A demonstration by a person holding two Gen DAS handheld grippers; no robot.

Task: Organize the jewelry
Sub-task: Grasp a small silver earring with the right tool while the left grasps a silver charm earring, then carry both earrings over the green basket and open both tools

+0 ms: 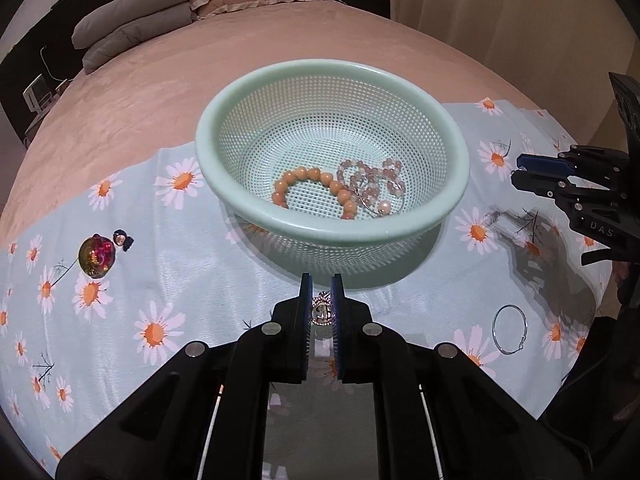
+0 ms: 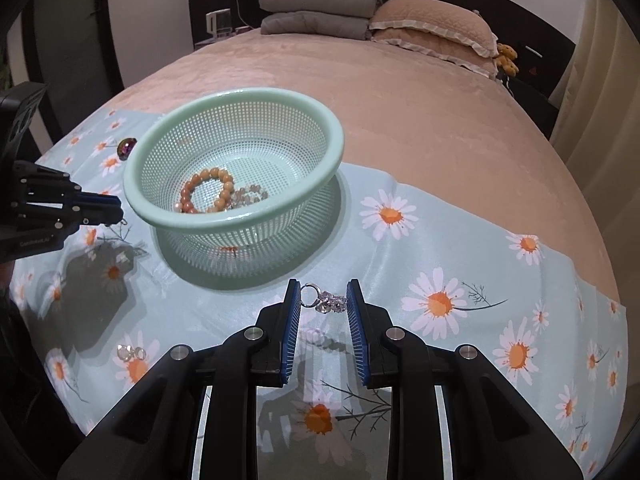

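One pale green mesh basket (image 1: 332, 152) stood on the daisy-print cloth (image 1: 192, 280), just ahead of both grippers. It held two bead bracelets lying side by side on its floor: one of orange beads (image 1: 316, 192) and one of pink beads (image 1: 372, 184), the pink one tangled with a thin silvery piece whose form could not be made out.

The left gripper (image 1: 320, 292) had its jaws drawn in to a narrow gap around one small round silver pendant (image 1: 322, 312), which sat between the pads; whether the pads actually pressed it could not be told. Far to its left lay one iridescent red-green ornament (image 1: 97, 256) with one small dark bead piece (image 1: 123, 239) just beside it. To its right lay one thin silver bangle (image 1: 510, 330).

The right gripper (image 2: 323, 300) stood about half open, holding nothing, with one crystal cluster on a ring (image 2: 326, 302) lying on the cloth between its fingertips. To its lower left lay one smaller crystal piece (image 2: 132, 353).
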